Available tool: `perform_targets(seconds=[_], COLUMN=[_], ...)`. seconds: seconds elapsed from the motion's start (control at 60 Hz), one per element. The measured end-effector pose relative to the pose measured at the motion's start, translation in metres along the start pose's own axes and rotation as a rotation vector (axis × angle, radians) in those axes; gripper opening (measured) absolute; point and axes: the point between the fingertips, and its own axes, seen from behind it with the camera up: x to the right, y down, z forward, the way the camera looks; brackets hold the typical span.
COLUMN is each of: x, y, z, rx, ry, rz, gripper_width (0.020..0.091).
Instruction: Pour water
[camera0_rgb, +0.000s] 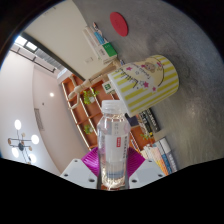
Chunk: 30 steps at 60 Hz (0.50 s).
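Observation:
A clear plastic water bottle (113, 140) with a white cap and a red label stands between my fingers, and both magenta pads (93, 160) press on its sides. My gripper (113, 172) is shut on it and holds it tilted with the whole view rolled. Just beyond the bottle's cap is a paper cup (145, 80) with yellow and white stripes, resting on a grey table surface (190, 40). The cup's mouth faces the bottle cap. Water shows in the bottle's lower part.
A red round coaster (120, 23) lies on the grey table beyond the cup. A small green and white object (104, 42) sits near the table's edge. Wooden shelves (88, 100) with goods and a ceiling with lamps (25, 135) fill the background.

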Motion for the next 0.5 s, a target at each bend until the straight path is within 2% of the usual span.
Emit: perform_targets(seconds=[0.167,0.217,0.333,0.5], x=[-0.005,-0.01,-0.026,-0.069], y=[0.01,0.019,0.027,-0.005], z=[-0.002,-0.001,0.0,0.0], rx=[-0.025,-0.054,-0.121,-0.092], ry=[0.006,0.017,0.092,0.194], rz=[-0.078,-0.185,-0.676,-1.413], gripper_width=[0.0345,0.0346,0.0368,0.0366])
